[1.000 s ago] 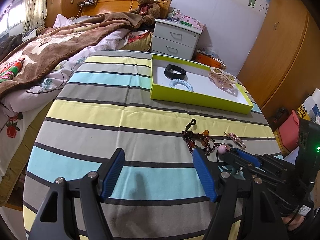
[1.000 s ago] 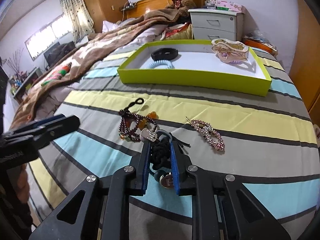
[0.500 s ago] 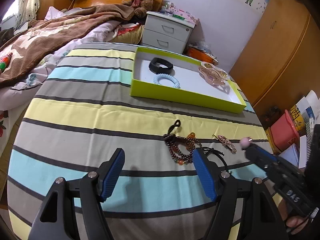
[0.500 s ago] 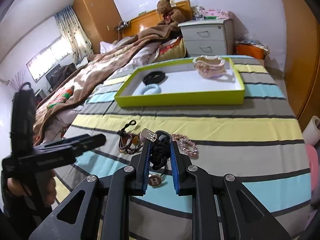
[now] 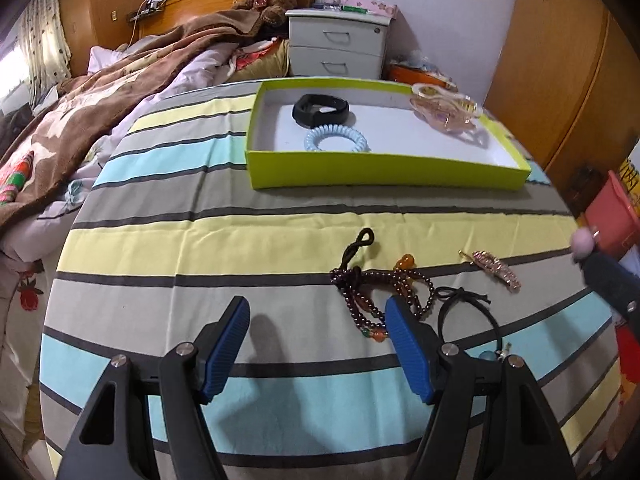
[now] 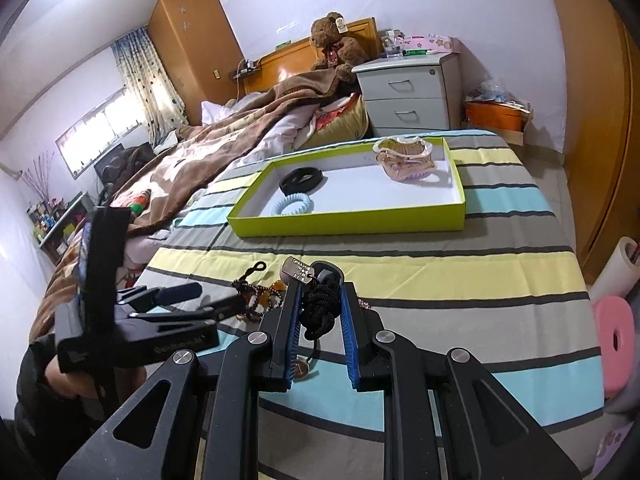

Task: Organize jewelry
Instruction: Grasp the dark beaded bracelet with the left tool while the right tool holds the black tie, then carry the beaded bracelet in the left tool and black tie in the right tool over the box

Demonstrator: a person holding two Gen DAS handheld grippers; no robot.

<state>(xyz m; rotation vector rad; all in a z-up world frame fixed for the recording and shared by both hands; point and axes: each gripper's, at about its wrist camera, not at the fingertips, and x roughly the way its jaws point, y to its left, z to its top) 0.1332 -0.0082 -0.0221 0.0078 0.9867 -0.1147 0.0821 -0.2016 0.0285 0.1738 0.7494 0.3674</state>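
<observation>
My right gripper (image 6: 319, 300) is shut on a knotted black cord necklace (image 6: 320, 312) with a metal tag (image 6: 298, 270), held above the striped cloth. My left gripper (image 5: 316, 312) stands open over the cloth with nothing between its fingers. Its right finger sits just in front of a dark beaded string (image 5: 384, 288). A rhinestone hair clip (image 5: 496, 270) and a black elastic (image 5: 468, 308) lie to the right. Farther back, the green tray (image 5: 384, 168) holds a black band (image 5: 320, 110), a blue coil tie (image 5: 336, 140) and a pink claw clip (image 5: 444, 110).
The striped table (image 5: 200, 240) stands beside a bed with a brown blanket (image 5: 100, 92). A grey nightstand (image 5: 340, 44) is behind the tray, and wooden wardrobe doors (image 5: 560, 60) are to the right. A pink box (image 5: 612, 216) sits off the right edge.
My right gripper has risen off the cloth with the black cord necklace and swung toward the tray. My left gripper has shifted closer to the beaded string.
</observation>
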